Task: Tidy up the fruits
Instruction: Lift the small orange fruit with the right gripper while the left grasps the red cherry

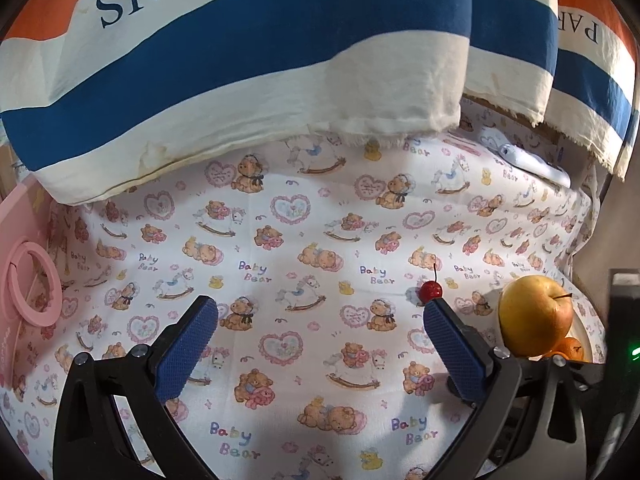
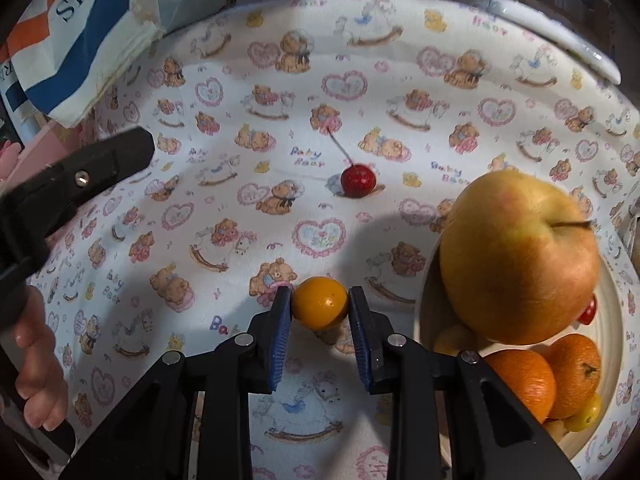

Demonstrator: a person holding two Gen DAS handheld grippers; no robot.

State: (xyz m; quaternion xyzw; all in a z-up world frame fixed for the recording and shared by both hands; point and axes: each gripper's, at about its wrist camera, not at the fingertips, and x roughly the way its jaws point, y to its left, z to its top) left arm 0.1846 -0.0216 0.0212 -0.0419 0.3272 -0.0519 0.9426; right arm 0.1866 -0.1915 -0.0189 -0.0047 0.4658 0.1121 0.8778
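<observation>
In the left wrist view, nearest the lens, the left gripper [image 1: 320, 310] stands wide open with nothing between its blue pads; the cherry [image 1: 431, 290] sits on the bear-print surface [image 1: 280, 240] just past the right-hand fingertip, stem upright; further right, the apple [image 1: 536, 316] rests on the bowl [image 1: 585, 334], with striped cloth [image 1: 240, 60] hanging behind.

In the right wrist view, nearest the lens, the right gripper [image 2: 320, 304] is closed to a narrow gap on a small yellow fruit [image 2: 319, 302], pads against both its sides; the bowl [image 2: 612, 300] lies just to the right, already holding the apple [image 2: 520, 256] and two oranges [image 2: 548, 376]; so the placing move likely runs rightward; the cherry [image 2: 358, 180] lies ahead on the surface, stem leaning away to the upper left, probably nearer the left gripper.
</observation>
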